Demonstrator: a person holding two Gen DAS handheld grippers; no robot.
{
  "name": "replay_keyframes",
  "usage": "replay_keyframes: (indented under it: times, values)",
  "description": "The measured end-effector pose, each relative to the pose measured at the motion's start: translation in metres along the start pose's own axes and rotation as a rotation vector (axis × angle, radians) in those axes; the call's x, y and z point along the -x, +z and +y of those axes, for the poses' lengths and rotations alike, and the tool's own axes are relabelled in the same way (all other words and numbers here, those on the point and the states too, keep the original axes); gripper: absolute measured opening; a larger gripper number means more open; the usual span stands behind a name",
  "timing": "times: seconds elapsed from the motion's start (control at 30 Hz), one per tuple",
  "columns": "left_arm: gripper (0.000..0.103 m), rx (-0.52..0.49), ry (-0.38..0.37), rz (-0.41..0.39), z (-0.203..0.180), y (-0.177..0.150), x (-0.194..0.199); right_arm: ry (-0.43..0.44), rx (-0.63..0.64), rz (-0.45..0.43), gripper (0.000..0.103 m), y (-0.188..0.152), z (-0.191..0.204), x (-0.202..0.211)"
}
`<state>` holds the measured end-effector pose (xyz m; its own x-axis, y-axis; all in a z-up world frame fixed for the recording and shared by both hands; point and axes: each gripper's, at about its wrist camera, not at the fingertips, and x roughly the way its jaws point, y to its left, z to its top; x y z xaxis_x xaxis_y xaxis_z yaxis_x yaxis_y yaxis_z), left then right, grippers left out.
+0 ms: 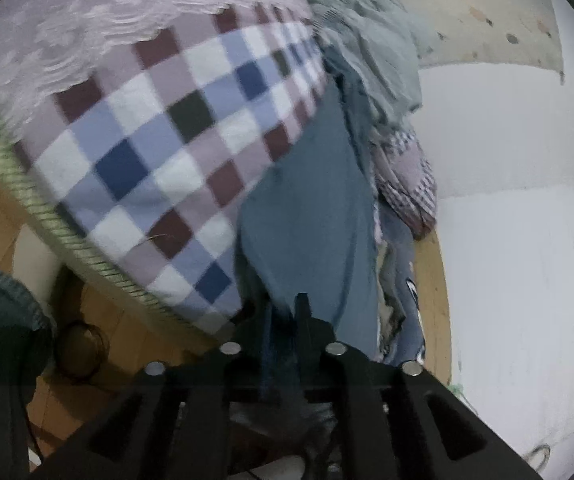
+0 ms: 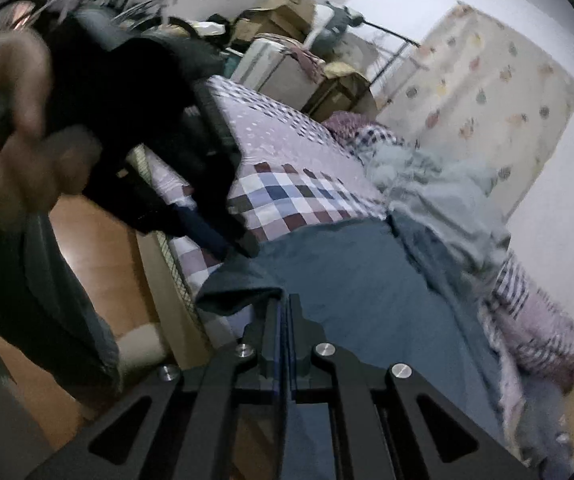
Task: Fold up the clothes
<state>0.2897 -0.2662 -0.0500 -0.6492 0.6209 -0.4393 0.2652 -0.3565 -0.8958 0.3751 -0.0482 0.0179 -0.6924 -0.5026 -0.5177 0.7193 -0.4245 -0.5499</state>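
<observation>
Both grippers pinch the teal garment at its near edge: the right gripper fully closed on a fold, the left gripper clamped on bunched cloth. The garment lies across the checked bedspread; beyond, a blurred clothes pile.

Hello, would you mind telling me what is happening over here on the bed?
A person holds a gripper in each hand and is folding a teal garment on a bed with a checkered bedspread. The right gripper is shut on one edge of it, and the left gripper is pinching another edge. The garment lies partly spread; a heap of other clothes waits beside it.
</observation>
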Motion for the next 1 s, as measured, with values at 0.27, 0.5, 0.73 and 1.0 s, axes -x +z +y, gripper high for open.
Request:
replay_keyframes:
  times: [0.27,0.5,0.73,1.0]
  values:
    - [0.059,0.220,-0.129,-0.121,0.029,-0.040,0.020,0.057,-0.137,0.014,0.000,0.003,-0.027,0.000]
    - [0.073,0.326,-0.246,-0.147,0.032,-0.072,0.008,0.080,-0.146,0.009,0.000,0.001,-0.027,0.000]
    - [0.074,0.355,-0.278,-0.195,0.025,-0.070,-0.003,0.089,-0.141,0.001,0.000,0.002,-0.025,0.002]
    - [0.059,0.349,-0.239,-0.233,0.014,-0.071,0.000,0.095,-0.124,-0.006,0.000,0.001,-0.020,0.008]
